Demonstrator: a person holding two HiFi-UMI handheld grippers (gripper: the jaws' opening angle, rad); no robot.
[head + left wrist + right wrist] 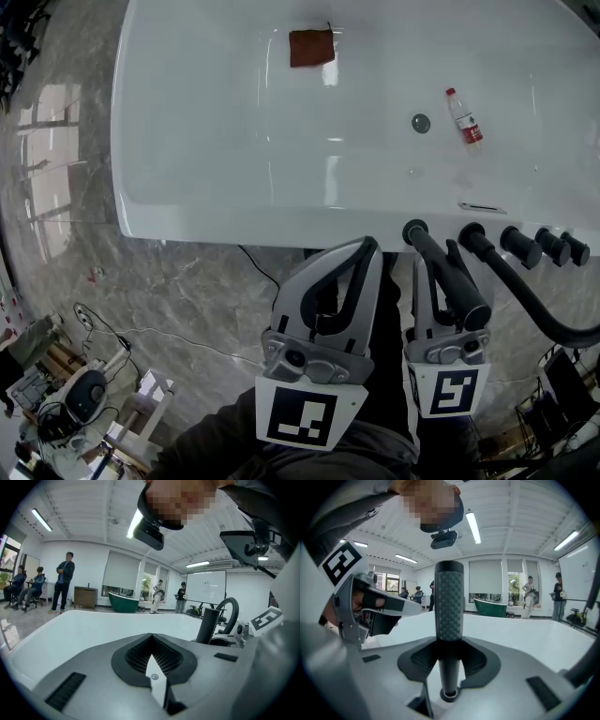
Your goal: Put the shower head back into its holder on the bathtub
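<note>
1. Left marker cube (302, 412) and right marker cube (453, 389): nearest the head camera, side by side at the lower edge, each on its own gripper.

2. Left hand-held gripper (368, 246) (152, 637): we note the jaws brought together at the tips, with nothing between them. It lies just short of the bathtub rim, beside the right one.

3. Right hand-held gripper (437, 267) (449, 644): we find the jaws clamped on the shower head, one on each side of its handle.

4. Shower head (450, 277) (449, 602): black, with a dimpled grip. Its far end meets the ring of the holder (414, 231) (450, 695) on the near rim. We cannot tell how deeply it is seated.

5. Hose (534, 300): black. It runs from the fittings on the rim and curves away to the right.

6. Knobs (520, 246): black, in a row on the rim to the right of the holder.

7. Bathtub (234, 220) (70, 630) (525, 634): white. Inside it we list a brown cloth (311, 47) at the far side, a drain (421, 123), and a small bottle (464, 119) with a red cap lying just beside the drain.

8. Floor (187, 281): grey marble, with a thin cable running across it.

9. People (63, 581): standing and seated, well apart from the tub at the far wall.
</note>
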